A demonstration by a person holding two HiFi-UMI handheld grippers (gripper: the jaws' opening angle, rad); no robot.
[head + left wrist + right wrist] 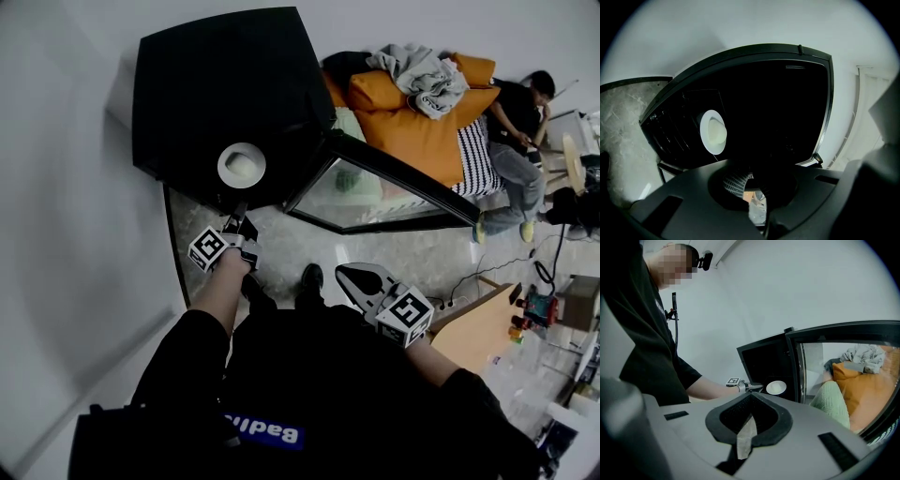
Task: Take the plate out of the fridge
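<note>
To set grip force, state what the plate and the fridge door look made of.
Plate: plain white, smooth, faint sheen; likely glazed ceramic, possibly melamine. Fridge door: glossy black frame around a pane that shows the cushions; likely glass, but I cannot tell whether clear or mirrored.

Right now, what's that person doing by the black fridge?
A person stands at a small black fridge with its glass door swung open. The left hand-held gripper points at a white plate inside, jaws together, not holding it. The right hand-held gripper hangs back, shut and empty.
</note>
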